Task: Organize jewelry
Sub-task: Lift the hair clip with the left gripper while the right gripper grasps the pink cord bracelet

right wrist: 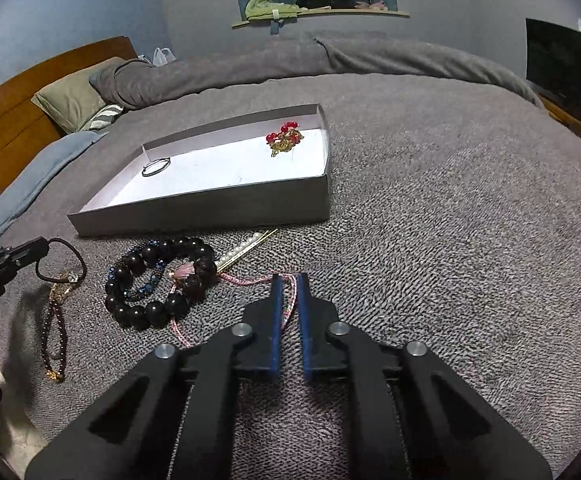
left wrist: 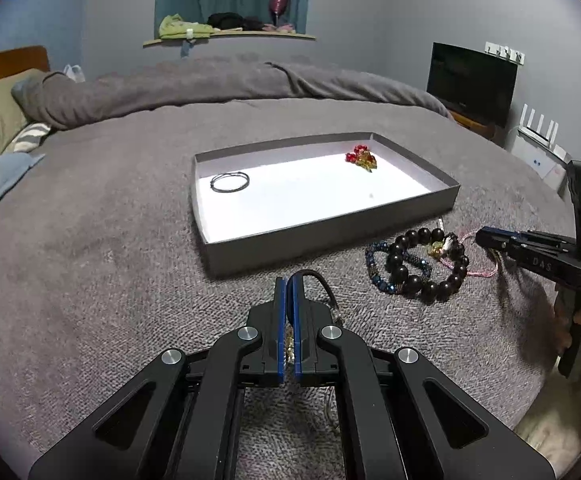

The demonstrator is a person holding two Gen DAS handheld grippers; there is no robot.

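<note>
A grey box (left wrist: 330, 236) with a white floor lies on the bed and holds a black ring (left wrist: 229, 181) and a red-gold piece (left wrist: 361, 157). My left gripper (left wrist: 290, 280) is shut on a black cord necklace (left wrist: 322, 284); its dark red beaded chain (right wrist: 52, 332) hangs to the blanket. To its right lie a black bead bracelet (left wrist: 426, 264), a blue bead bracelet (left wrist: 374, 264) and a pink braided cord (right wrist: 246, 280). My right gripper (right wrist: 288, 280) is narrowly open around the pink cord's loop, low on the blanket.
A pearl hairpin (right wrist: 246, 246) lies beside the box (right wrist: 210, 208). The grey blanket (right wrist: 450, 220) covers the bed. Pillows (right wrist: 74, 100) and a wooden headboard (right wrist: 18, 92) are at the left, a monitor (left wrist: 470, 80) at the right.
</note>
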